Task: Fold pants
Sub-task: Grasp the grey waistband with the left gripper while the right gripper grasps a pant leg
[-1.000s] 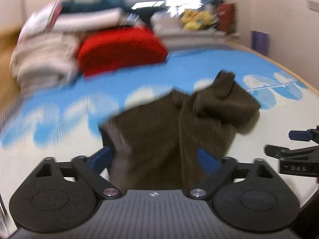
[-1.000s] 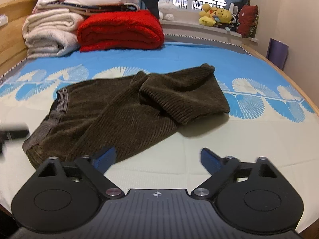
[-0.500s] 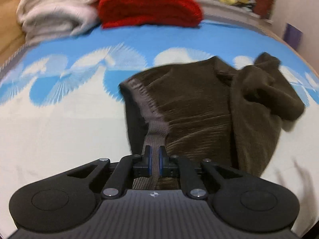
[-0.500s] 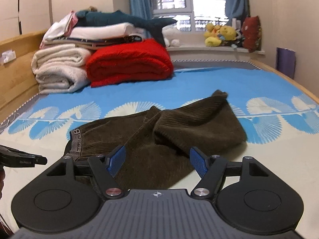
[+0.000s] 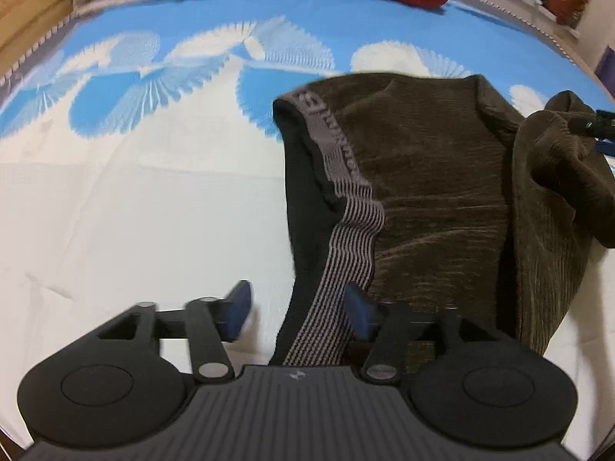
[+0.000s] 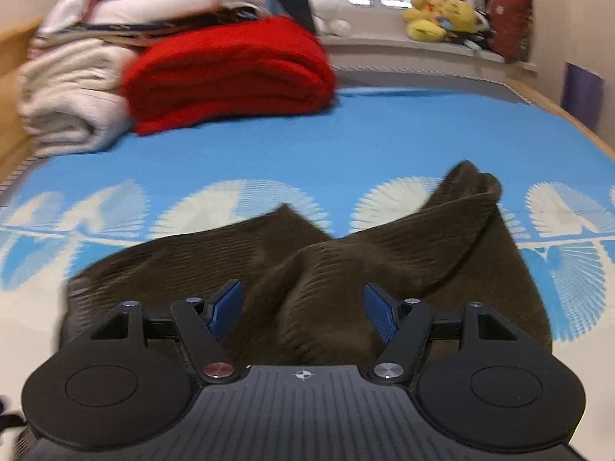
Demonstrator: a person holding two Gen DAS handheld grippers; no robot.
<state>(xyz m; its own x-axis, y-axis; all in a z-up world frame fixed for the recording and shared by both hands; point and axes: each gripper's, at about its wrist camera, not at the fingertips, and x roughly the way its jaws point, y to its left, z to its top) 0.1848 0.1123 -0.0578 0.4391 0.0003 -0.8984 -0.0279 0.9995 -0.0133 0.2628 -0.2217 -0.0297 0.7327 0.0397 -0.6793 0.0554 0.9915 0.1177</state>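
Brown corduroy pants lie rumpled, so left gripper, jaws just reopened, straddles the waistband; right gripper gapes over a leg.

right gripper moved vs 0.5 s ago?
Yes. The right gripper has closed in over the brown pants: the red blanket looms larger and the pants now lie between its open fingers, untouched.
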